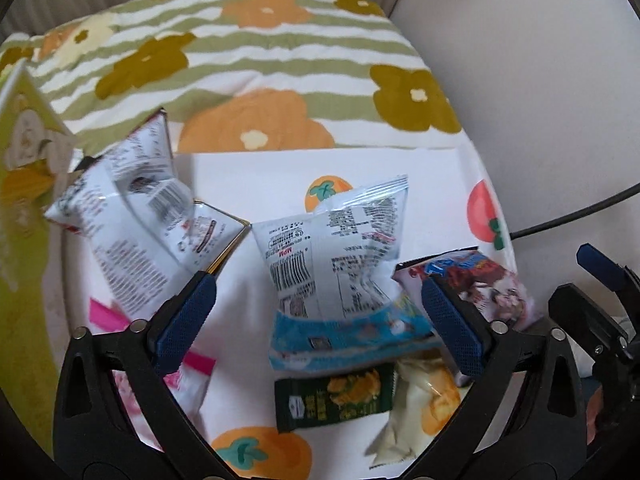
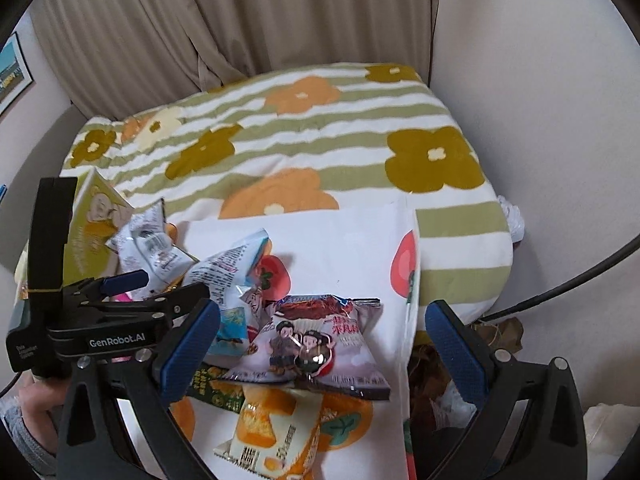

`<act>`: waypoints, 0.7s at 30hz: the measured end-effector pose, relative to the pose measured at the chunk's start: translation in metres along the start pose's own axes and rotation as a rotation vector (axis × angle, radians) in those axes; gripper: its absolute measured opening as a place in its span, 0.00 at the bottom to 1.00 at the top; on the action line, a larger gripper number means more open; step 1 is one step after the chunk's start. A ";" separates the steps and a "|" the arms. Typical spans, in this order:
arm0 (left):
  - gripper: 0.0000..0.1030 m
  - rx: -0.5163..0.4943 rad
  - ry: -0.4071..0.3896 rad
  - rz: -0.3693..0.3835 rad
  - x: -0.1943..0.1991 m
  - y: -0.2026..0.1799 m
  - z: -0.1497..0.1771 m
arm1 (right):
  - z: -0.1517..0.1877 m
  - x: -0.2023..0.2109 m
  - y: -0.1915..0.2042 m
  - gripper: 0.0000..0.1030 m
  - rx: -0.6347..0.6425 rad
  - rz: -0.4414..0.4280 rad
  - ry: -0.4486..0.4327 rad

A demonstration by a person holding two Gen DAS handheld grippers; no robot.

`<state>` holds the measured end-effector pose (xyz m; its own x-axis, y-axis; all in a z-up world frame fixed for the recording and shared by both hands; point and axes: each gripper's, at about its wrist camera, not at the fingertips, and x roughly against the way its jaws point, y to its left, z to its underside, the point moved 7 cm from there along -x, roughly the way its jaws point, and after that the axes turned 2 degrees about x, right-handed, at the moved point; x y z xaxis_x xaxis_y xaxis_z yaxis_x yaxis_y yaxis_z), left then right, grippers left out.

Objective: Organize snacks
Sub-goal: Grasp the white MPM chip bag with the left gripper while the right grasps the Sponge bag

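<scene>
Snack packets lie on a white cloth with orange fruit prints (image 1: 248, 288). My left gripper (image 1: 320, 320) is open, its jaws either side of a white and blue packet (image 1: 340, 256). Below it lie a dark green packet (image 1: 336, 400) and a yellow-white packet (image 1: 420, 412). White packets (image 1: 132, 208) are piled at the left. My right gripper (image 2: 320, 348) is open over a grey packet with cartoon figures (image 2: 316, 344), also in the left wrist view (image 1: 484, 280). The yellow packet (image 2: 272, 424) lies below it.
A yellow-green box (image 1: 24, 184) stands at the left, also in the right wrist view (image 2: 96, 228). A striped flower blanket (image 2: 304, 136) covers the bed behind. A black cable (image 2: 560, 284) runs at the right. A pink packet (image 1: 188, 376) lies under the left finger.
</scene>
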<state>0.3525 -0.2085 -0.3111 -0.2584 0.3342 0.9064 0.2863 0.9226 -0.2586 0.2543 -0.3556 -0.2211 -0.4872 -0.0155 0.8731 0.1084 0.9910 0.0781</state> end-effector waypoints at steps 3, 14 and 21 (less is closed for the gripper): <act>0.92 -0.024 0.038 0.003 -0.016 -0.002 -0.002 | -0.001 -0.014 0.001 0.99 -0.002 0.000 0.026; 0.60 -0.053 0.125 0.124 -0.044 -0.013 0.002 | 0.007 -0.046 -0.005 0.99 -0.035 0.004 0.111; 0.54 -0.096 0.120 0.126 -0.035 -0.010 0.002 | 0.014 -0.055 -0.004 0.99 -0.016 0.004 0.148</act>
<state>0.3568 -0.2286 -0.3408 -0.1050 0.4149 0.9038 0.3972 0.8507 -0.3443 0.2683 -0.3566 -0.2767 -0.3542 -0.0322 0.9346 0.1243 0.9889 0.0812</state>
